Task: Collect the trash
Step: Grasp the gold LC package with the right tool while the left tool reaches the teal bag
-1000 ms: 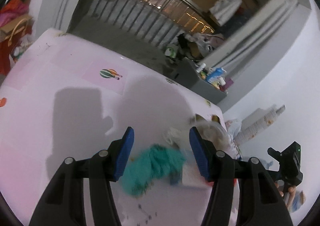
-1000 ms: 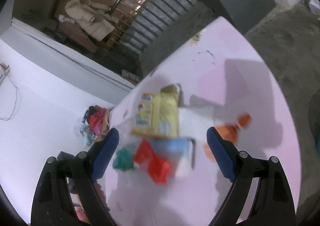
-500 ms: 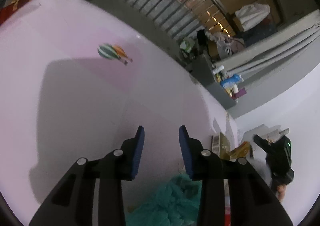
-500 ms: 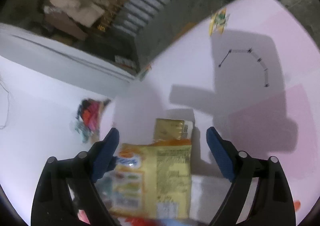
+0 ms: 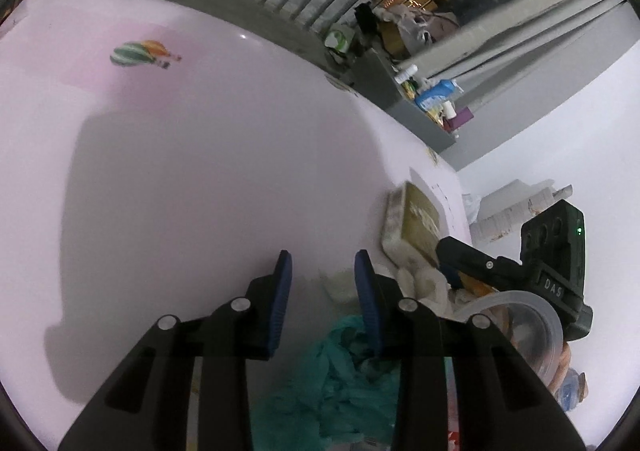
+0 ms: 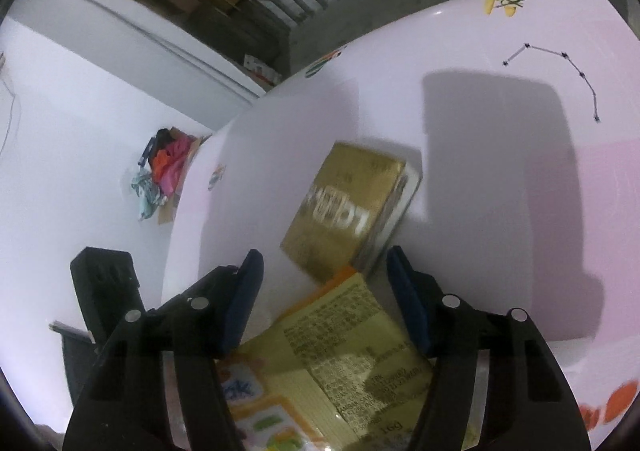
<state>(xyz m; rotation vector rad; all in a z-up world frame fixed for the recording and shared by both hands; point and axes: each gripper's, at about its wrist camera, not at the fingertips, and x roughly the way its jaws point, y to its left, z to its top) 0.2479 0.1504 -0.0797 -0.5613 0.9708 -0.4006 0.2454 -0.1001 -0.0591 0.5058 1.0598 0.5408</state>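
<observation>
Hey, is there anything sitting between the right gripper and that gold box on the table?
Partly. The yellow snack packet lies under the open right gripper, and its far corner reaches up to the near edge of the gold box. Beyond that corner, nothing visible stands in the gap between the fingers and the box.

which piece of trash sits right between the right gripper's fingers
The yellow snack packet, printed side up between the right gripper fingers; the gold box lies beyond the fingertips.

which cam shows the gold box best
The right wrist view: the gold box lies face-up, whole, just ahead of the open right tongs. The left wrist view shows it small, edge-on, near the frame's right.
</observation>
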